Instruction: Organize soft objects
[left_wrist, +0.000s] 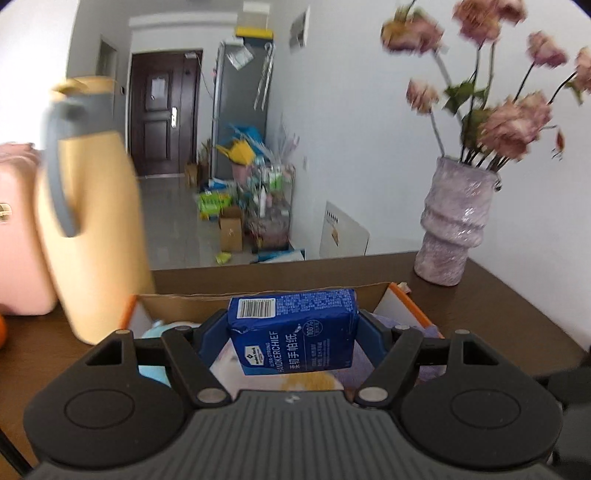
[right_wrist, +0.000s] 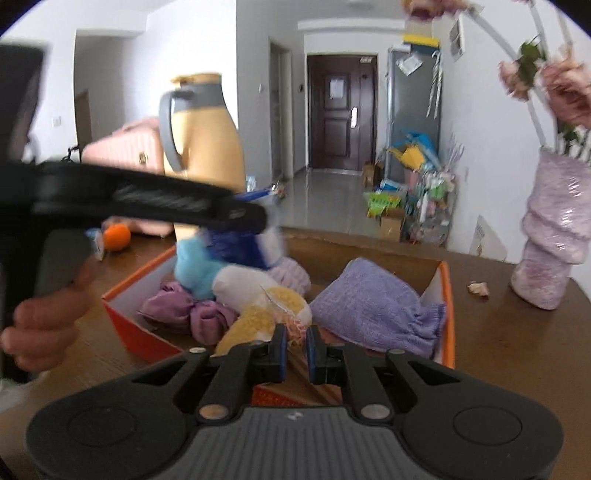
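Here, the left gripper (left_wrist: 293, 328) clamps a blue tissue pack (left_wrist: 295, 328) between its fingers above the orange box (right_wrist: 144, 332), while the right gripper (right_wrist: 295, 347) is closed and empty.

brown table (right_wrist: 517, 350), orange box (right_wrist: 129, 325), vase (right_wrist: 550, 251), jug (right_wrist: 207, 140)

Both wrist views close above orange box (right_wrist: 125, 325), facing door (left_wrist: 162, 110); share both.

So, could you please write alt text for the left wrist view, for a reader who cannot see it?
The left gripper holds a blue tissue pack over an open orange box of soft things on a brown table. A yellow jug stands at the left and a vase of pink flowers at the right.
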